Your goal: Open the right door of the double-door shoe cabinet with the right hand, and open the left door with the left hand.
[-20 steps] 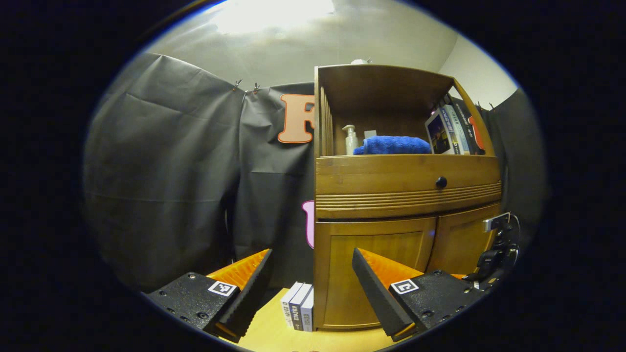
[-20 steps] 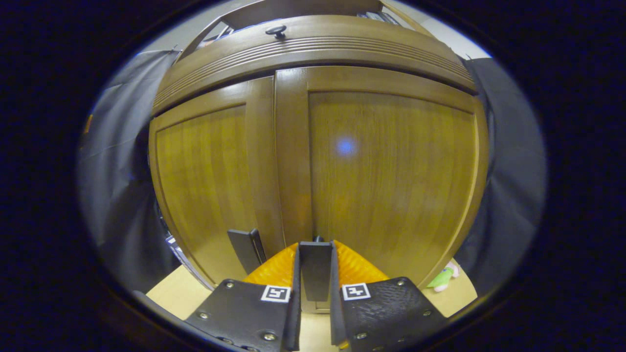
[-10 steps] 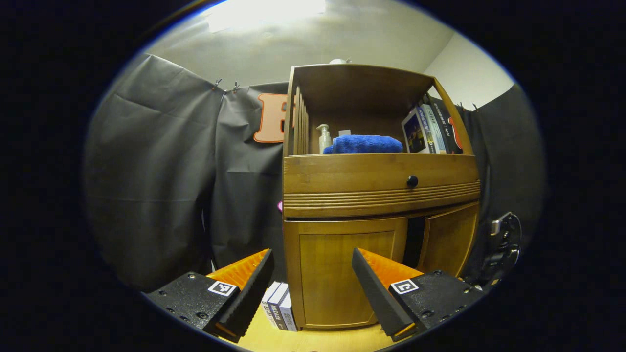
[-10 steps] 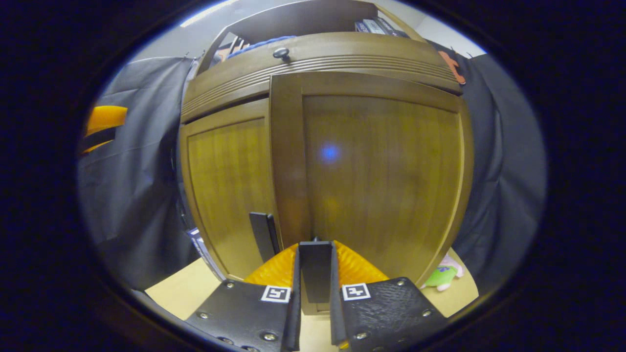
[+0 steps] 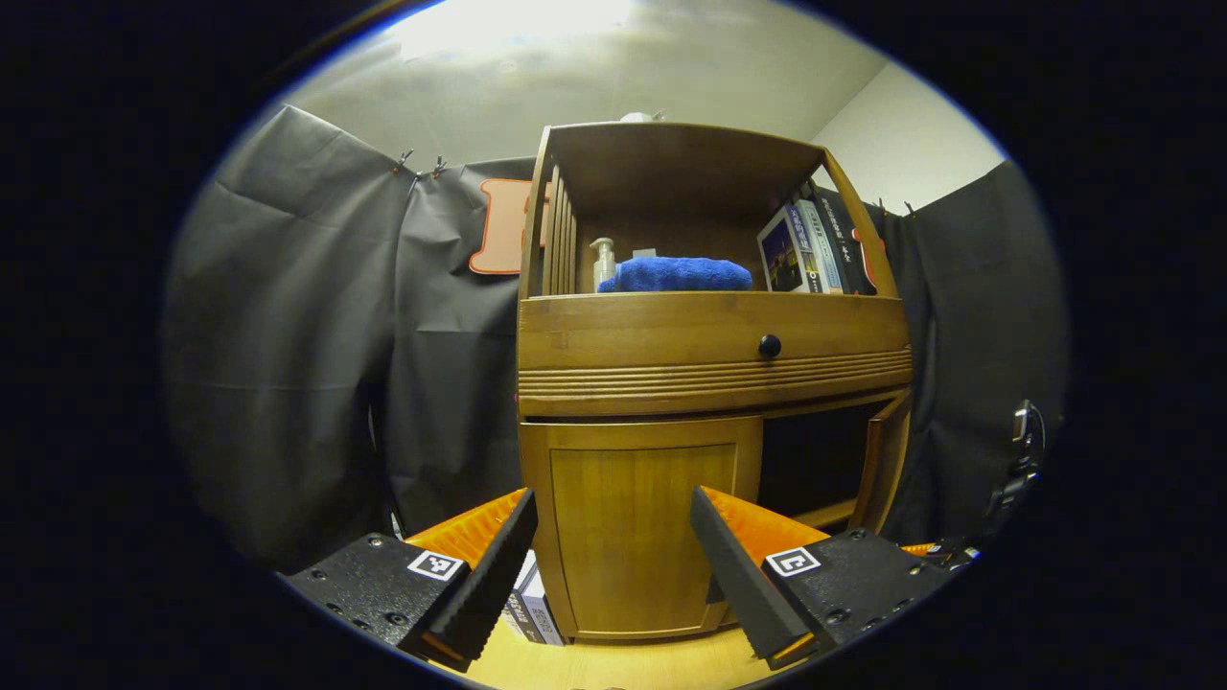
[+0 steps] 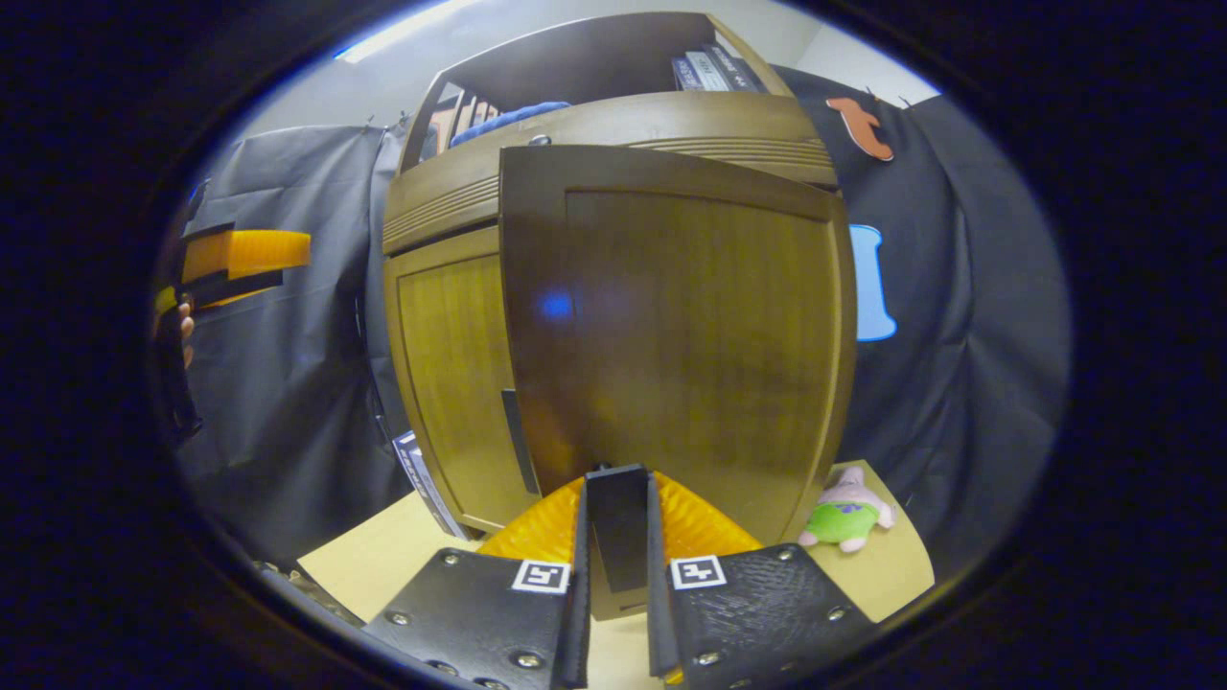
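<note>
The wooden shoe cabinet [image 5: 709, 331] stands ahead in the left gripper view. Its left door [image 5: 637, 527] is closed. The right door [image 5: 887, 460] is swung outward, showing a dark inside [image 5: 815, 460]. My left gripper [image 5: 611, 503] is open and short of the left door, touching nothing. In the right gripper view the right door [image 6: 671, 326] stands out from the cabinet front. My right gripper [image 6: 618, 484] is shut on its dark upright handle [image 6: 618, 537]. The closed left door [image 6: 455, 374] carries its own handle [image 6: 518, 441]. The left gripper [image 6: 235, 264] and a hand [image 6: 182, 326] show far left.
A drawer with a round knob [image 5: 769, 346] sits above the doors. The open shelf holds a blue towel [image 5: 676, 275], a pump bottle [image 5: 602, 264] and books [image 5: 800, 249]. More books [image 5: 527, 609] stand left of the cabinet. A plush toy [image 6: 844, 513] lies right of the open door.
The right door has swung open from closed, pulled by my right gripper on its handle. The left gripper has shifted so the cabinet sits more centred; it stays open.
</note>
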Demonstrator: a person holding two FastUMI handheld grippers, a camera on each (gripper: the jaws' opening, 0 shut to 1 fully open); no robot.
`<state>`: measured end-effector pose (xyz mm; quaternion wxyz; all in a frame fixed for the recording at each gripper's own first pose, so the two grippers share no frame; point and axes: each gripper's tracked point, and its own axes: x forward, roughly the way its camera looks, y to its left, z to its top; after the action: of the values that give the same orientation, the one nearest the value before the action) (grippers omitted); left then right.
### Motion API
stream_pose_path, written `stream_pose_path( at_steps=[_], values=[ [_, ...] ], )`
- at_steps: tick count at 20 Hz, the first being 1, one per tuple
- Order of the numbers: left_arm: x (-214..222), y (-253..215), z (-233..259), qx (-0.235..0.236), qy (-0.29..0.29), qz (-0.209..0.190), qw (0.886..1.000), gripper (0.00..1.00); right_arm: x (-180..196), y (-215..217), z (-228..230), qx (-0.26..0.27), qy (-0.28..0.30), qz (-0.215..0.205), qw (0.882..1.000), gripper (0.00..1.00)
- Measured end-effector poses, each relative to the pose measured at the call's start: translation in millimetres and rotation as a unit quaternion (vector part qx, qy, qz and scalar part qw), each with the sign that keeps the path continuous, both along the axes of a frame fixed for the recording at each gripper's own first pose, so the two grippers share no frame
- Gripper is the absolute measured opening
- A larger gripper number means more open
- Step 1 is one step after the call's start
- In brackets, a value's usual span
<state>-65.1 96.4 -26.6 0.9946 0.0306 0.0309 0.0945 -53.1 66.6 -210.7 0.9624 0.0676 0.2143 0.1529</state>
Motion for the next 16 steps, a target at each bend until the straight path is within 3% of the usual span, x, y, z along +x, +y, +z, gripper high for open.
stream_pose_path(
  at_steps=[9,16],
  values=[
    [8,-28,-13,-0.016,0.011,-0.036,0.999,0.99,-46,-68,9,0.021,0.017,-0.07,0.997,0.23],
    [19,-61,-28,-0.031,0.023,-0.075,0.996,0.99,-59,-113,15,-0.049,0.0,-0.11,0.993,0.23]
  ],
)
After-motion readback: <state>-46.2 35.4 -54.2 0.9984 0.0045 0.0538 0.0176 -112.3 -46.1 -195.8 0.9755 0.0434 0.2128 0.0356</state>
